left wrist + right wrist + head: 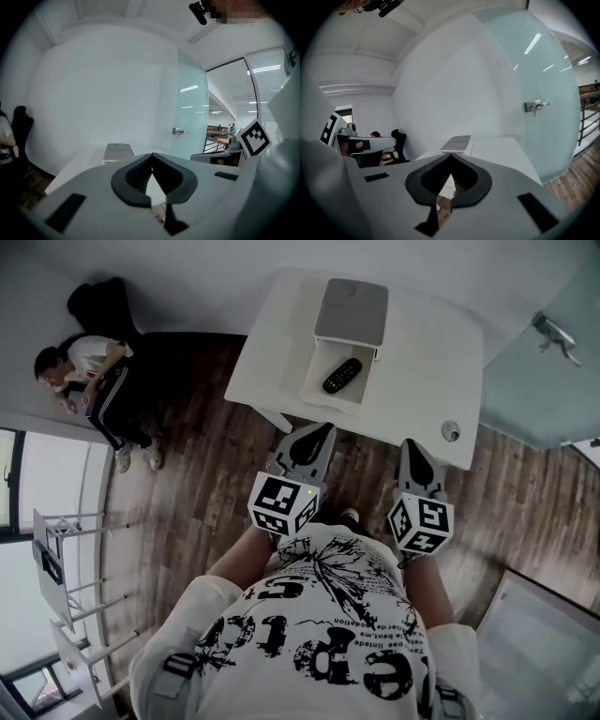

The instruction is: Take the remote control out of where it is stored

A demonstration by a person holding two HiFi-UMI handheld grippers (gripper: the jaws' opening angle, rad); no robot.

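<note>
A black remote control (342,375) lies in the open drawer (319,388) of a small white drawer box with a grey top (352,310), standing on the white table (422,352). My left gripper (326,431) hangs just short of the table's near edge, pointing at the drawer, jaws shut with nothing between them. My right gripper (410,445) hangs beside it to the right, also shut and empty. In the left gripper view the tips (151,156) meet below the drawer box (117,152). The right gripper (451,157) likewise points at the box (457,142). The remote is hidden in both gripper views.
A seated person (94,381) is at the left, beside a dark chair (103,301). A frosted glass door with a metal handle (555,334) stands at the right. A small round fitting (451,430) sits on the table's near right corner. White racks (66,615) stand at lower left.
</note>
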